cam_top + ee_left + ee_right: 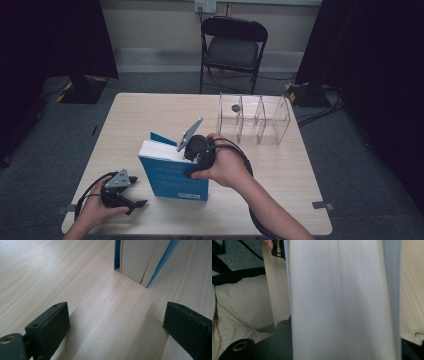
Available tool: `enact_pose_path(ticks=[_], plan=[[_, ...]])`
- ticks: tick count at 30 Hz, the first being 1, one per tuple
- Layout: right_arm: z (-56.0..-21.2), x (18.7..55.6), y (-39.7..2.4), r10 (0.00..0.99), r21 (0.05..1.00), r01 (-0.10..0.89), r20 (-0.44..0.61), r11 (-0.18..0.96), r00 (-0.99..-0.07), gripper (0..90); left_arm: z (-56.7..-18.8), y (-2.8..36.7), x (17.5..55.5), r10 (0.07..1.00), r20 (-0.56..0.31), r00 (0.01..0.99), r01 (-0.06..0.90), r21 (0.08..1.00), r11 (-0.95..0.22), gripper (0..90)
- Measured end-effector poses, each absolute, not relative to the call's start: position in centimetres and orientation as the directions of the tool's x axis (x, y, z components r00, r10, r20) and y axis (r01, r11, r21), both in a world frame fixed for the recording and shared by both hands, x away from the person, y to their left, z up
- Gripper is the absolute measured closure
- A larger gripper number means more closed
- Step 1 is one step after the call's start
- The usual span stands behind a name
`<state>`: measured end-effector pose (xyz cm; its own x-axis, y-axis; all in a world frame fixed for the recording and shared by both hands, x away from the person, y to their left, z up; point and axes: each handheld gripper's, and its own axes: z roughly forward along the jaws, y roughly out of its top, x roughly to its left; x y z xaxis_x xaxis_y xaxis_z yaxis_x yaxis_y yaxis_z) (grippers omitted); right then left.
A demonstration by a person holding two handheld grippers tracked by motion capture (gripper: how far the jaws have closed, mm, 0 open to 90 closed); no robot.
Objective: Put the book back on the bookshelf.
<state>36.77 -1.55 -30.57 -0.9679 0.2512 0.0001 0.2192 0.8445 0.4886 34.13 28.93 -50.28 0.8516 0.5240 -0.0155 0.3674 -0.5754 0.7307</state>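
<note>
The book (pixel 172 172), a single thick volume with a blue cover, stands upright on the table (pixel 280 200) near centre, spine edge down, pages up. The right gripper (pixel 192 150) clamps its top edge at the 2 o'clock corner; in the right gripper view the page block (pixel 342 300) sits between the jaws, which are closed on it at a moderate width. The left gripper (pixel 134 192) rests on the table at 8 o'clock from the book. Its jaws stand wide apart and hold nothing; in the left gripper view, bare table lies between the pads (pixel 50 322), with the book's lower corner (pixel 140 262) ahead and apart from them.

Risks from this position:
- The book balances on a narrow edge. If the right jaws loosen, it is likely to topple flat.
- Only the right gripper supports it, at one corner. A sideways pull could swing the book or fan the pages open.
- The clear organizer (pixel 252 120) stands at 1 o'clock. A careless lift could knock it.

Count: one book, one clear organizer with three slots, one folding chair (pixel 232 50) at 12 o'clock, two grippers.
</note>
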Motion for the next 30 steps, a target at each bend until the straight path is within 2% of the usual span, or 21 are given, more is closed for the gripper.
enact_pose_path(ticks=[14, 23, 30], plan=[[-30.4, 36.5, -2.2, 0.37, 0.51, 0.328, 0.021, 0.795, -0.929, 61.6, -50.3, 28.9, 34.1, 0.529, -0.016, 0.849, 0.37, 0.732, -0.572, 6.2], [-29.9, 37.6, -5.4, 0.476, 0.563, 0.411, 0.037, 0.717, -0.879, 61.6, -50.3, 28.8, 34.1, 0.533, -0.015, 0.846, 0.37, 0.735, -0.568, 6.1], [-30.3, 37.8, -6.5, 0.521, 0.522, 0.428, -0.038, 0.738, -0.853, 61.5, -50.3, 28.8, 34.1, 0.534, -0.017, 0.845, 0.372, 0.735, -0.567, 6.1]])
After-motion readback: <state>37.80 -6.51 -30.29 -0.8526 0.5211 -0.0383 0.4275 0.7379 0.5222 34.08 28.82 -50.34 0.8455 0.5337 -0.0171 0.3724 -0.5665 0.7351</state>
